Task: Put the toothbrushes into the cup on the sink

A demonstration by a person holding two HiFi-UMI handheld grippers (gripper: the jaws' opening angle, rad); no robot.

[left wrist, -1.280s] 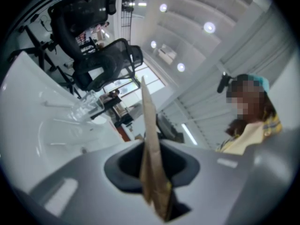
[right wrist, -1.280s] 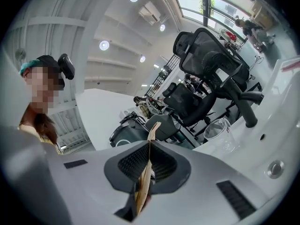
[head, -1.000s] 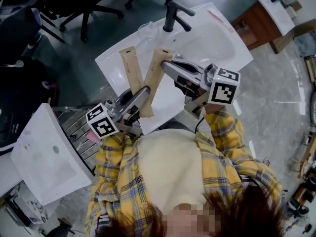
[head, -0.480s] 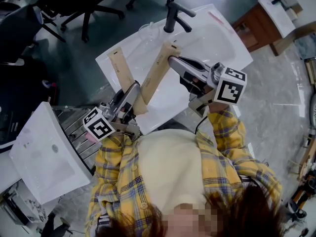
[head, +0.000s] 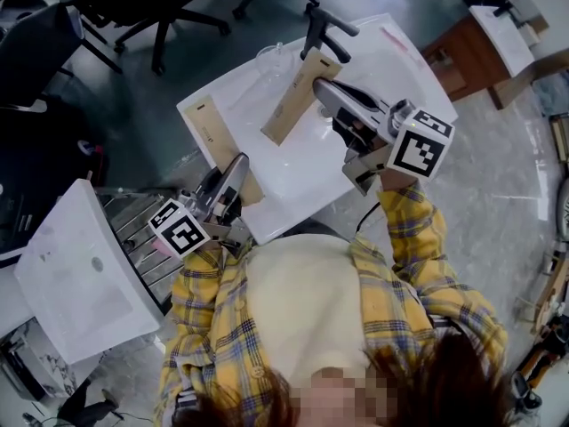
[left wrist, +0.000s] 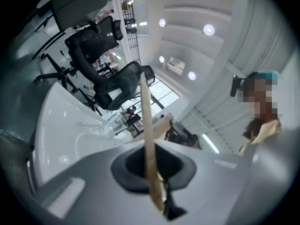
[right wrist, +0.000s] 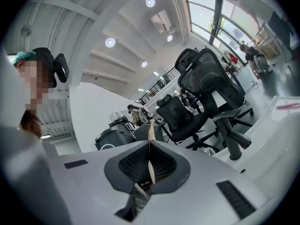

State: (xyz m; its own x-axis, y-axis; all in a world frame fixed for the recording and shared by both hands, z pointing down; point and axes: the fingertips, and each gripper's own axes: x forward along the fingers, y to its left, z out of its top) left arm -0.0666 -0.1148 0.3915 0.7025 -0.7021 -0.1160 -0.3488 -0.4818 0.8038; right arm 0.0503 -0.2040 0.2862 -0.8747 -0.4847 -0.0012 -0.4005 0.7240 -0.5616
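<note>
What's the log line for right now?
left tool: shut on left toothbrush pack | right tool: shut on right toothbrush pack, near cup

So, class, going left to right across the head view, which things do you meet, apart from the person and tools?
In order: spare white basin → left toothbrush packet → glass cup → black tap → wooden cabinet. Right toothbrush packet overlaps cup and tap: omitted.
</note>
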